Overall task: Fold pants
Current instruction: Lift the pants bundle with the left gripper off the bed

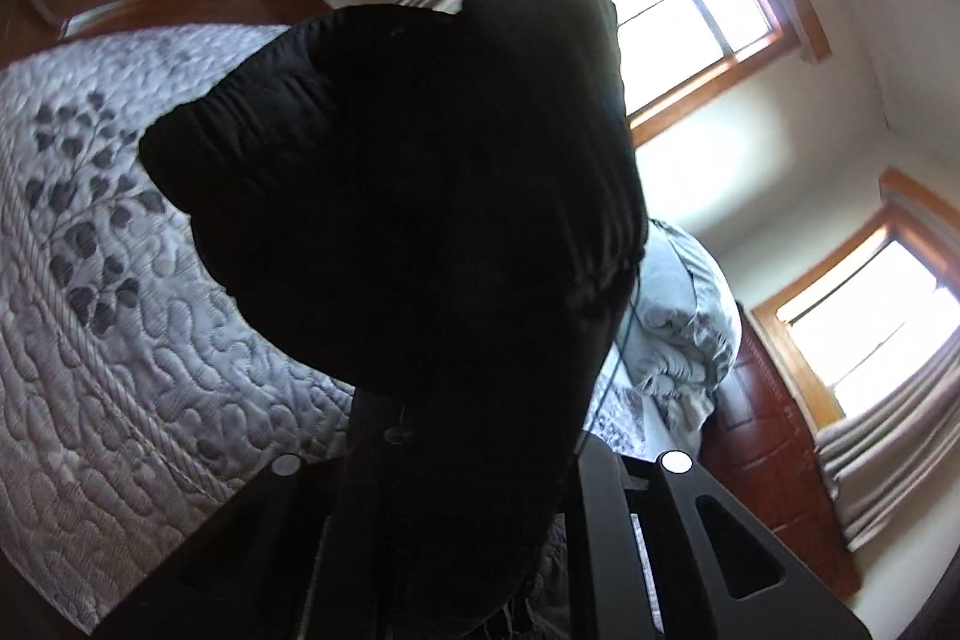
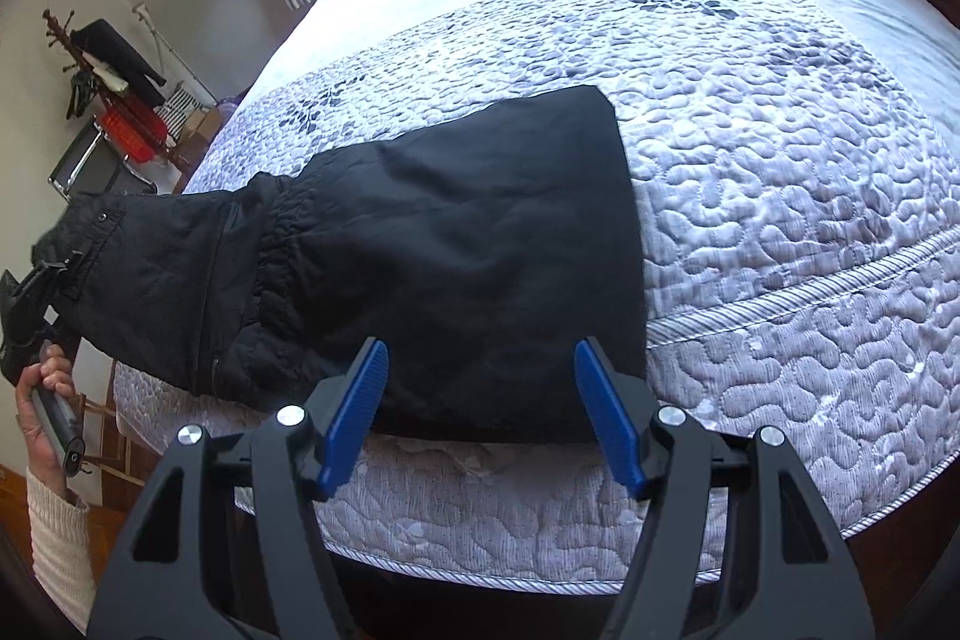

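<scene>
Right tongs (image 2: 480, 418) hang wide and empty over the near edge of the black quilted fabric pants (image 2: 420, 256) on the grey quilted bed (image 2: 780, 220). Left tongs (image 2: 45, 274), clamped on the waistband, hold that end up. Judgement: carry the waistband across to the legs, right tongs pinning the fold.

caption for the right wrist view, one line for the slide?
Open right gripper hovers over black pants on a quilted bed while the left gripper lifts the waistband end.
</scene>
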The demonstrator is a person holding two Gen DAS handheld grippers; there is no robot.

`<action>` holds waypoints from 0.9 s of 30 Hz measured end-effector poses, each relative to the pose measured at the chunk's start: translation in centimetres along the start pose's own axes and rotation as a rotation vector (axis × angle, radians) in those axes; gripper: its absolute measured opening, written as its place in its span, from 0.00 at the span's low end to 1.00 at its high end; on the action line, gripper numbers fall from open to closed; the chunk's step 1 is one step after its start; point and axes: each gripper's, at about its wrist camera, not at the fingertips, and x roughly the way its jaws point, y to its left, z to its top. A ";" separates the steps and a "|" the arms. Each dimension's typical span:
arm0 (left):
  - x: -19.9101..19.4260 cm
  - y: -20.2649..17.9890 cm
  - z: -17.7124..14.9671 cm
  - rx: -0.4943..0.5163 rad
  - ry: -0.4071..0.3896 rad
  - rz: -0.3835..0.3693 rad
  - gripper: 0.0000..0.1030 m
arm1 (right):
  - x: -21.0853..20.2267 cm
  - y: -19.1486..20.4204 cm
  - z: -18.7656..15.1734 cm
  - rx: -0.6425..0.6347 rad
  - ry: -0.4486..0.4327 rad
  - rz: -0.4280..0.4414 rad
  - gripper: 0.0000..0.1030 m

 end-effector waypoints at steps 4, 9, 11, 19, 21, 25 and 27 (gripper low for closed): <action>1.0 -3.6 -0.6 0.136 0.017 0.052 0.12 | -0.6 -0.8 0.0 0.020 -0.017 0.008 0.64; 2.8 -7.5 -1.6 0.275 0.048 0.088 0.13 | -1.1 -1.7 0.0 0.043 -0.038 0.022 0.64; 3.4 -8.4 -1.8 0.300 0.061 0.089 0.13 | -1.3 -1.9 0.0 0.047 -0.045 0.028 0.64; 7.2 -10.8 -1.8 0.365 0.116 0.097 0.14 | -2.2 -3.0 0.1 0.071 -0.074 0.042 0.64; 7.8 -11.1 -1.8 0.372 0.122 0.102 0.14 | -2.3 -3.3 0.0 0.077 -0.078 0.043 0.64; 9.6 -12.8 -2.6 0.393 0.130 0.107 0.14 | -2.6 -3.8 -0.2 0.088 -0.086 0.044 0.63; 10.1 -13.0 -2.0 0.399 0.134 0.104 0.15 | -2.6 -4.1 -0.3 0.099 -0.089 0.049 0.64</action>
